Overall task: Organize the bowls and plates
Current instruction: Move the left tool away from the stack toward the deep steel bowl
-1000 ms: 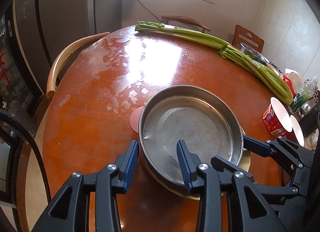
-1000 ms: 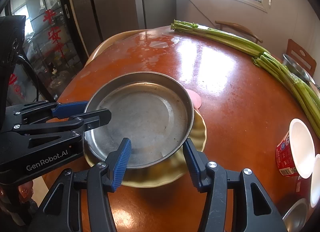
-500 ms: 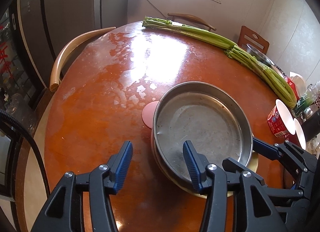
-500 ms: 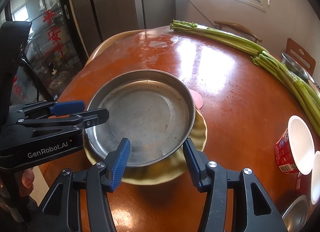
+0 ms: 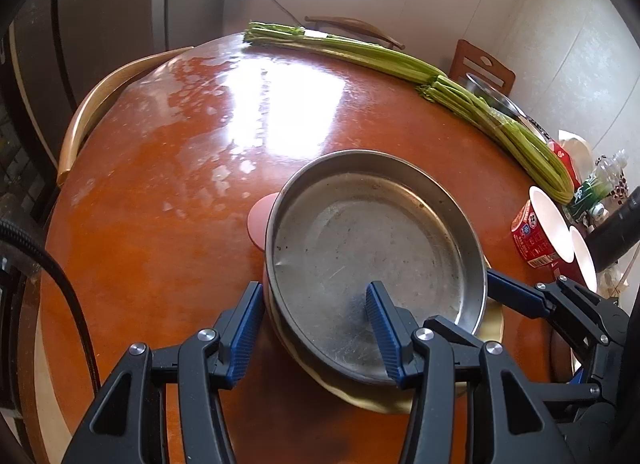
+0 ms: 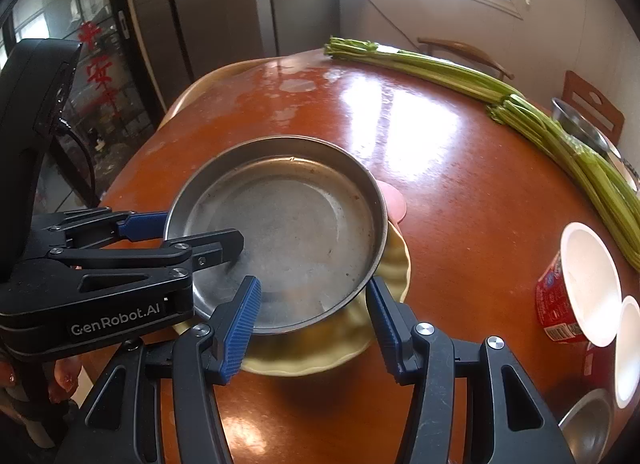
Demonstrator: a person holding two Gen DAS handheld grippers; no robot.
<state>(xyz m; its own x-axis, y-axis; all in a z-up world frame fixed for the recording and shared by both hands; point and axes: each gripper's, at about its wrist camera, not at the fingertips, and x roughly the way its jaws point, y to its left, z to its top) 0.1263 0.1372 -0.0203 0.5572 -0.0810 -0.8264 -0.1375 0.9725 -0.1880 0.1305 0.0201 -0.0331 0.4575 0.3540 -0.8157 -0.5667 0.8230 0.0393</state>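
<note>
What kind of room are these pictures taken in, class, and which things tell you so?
Most likely a home kitchen or dining room. A round wooden table carries a metal pan stacked on a yellow plate, long green stalks lie beside them, and wooden chairs stand around it.

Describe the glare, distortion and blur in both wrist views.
Left wrist: window glare whitens the table; fisheye bends the edges; celery stays sharp. Right wrist: glare patch beyond the steel pan, dark vignette corners, yellow plate rim slightly blurred.

celery along table's far edge | noodle cup | chair
</note>
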